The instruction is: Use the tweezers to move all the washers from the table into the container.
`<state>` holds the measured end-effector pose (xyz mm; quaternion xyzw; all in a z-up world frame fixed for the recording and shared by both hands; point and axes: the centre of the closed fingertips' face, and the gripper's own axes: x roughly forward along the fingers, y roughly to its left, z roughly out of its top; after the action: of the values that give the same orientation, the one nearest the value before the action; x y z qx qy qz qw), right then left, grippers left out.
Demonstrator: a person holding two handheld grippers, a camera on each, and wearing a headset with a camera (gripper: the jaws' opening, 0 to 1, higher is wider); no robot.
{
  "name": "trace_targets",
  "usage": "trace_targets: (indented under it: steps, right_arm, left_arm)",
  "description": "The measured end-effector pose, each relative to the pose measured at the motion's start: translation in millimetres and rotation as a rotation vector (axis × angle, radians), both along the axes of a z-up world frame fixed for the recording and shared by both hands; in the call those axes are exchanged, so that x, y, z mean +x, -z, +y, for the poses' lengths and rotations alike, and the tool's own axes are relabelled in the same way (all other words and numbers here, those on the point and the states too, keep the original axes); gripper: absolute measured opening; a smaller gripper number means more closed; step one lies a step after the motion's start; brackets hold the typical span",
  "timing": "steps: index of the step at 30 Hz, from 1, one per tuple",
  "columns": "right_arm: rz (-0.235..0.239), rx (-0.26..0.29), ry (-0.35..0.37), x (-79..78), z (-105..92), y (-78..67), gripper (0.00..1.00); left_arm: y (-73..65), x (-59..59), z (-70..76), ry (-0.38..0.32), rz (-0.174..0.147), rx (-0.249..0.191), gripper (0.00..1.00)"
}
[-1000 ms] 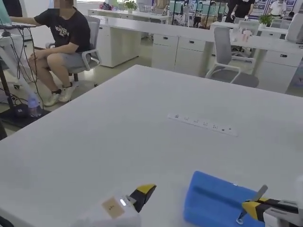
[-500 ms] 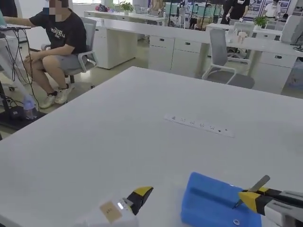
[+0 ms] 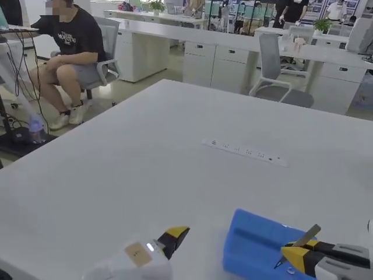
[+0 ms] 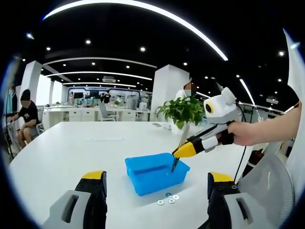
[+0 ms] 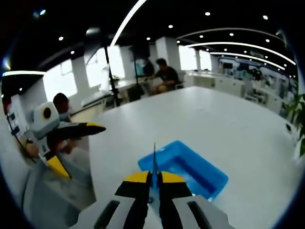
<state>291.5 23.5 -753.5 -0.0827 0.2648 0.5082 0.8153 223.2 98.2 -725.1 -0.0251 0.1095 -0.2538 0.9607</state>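
Note:
The blue container (image 3: 253, 242) sits on the white table near me. My right gripper (image 3: 291, 255) is shut on metal tweezers (image 3: 298, 240), whose tip points down into the container's right part. The left gripper view shows the tweezers (image 4: 177, 157) dipping into the container (image 4: 152, 172), held by the right gripper (image 4: 185, 150). Three small washers (image 4: 167, 198) lie on the table just in front of the container. My left gripper (image 4: 156, 177) stands open and empty, left of the container (image 5: 188, 169). The tweezers (image 5: 154, 160) stick out from the shut right gripper (image 5: 153, 175).
A white power strip (image 3: 245, 153) lies farther back on the table (image 3: 145, 163). A person (image 3: 73, 49) sits at a desk beyond the table's left edge. Office chairs (image 3: 277, 73) and desks stand behind. A potted plant (image 4: 183, 112) stands past the container.
The right gripper has shifted a little to the left with the tweezers, so the tip now sits deeper over the container. The left gripper has hardly moved.

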Motion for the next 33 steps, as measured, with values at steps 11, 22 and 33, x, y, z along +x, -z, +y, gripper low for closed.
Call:
trace_targets:
  steps: [11,22,33]
  right_arm:
    - [0.068,-0.003,-0.019,-14.6,4.0,22.4,0.04]
    - [0.120,-0.035,-0.023,-24.3,3.9,47.4,0.04]
    - [0.156,-0.073,-0.032,-28.2,1.6,66.1,0.04]
  left_arm:
    - [3.5,1.1,1.6,0.002,0.007,0.004,0.88]
    - [4.9,0.5,1.4,0.003,0.013,0.009,0.87]
    - [3.4,-0.2,0.1,0.001,0.013,0.019,0.87]
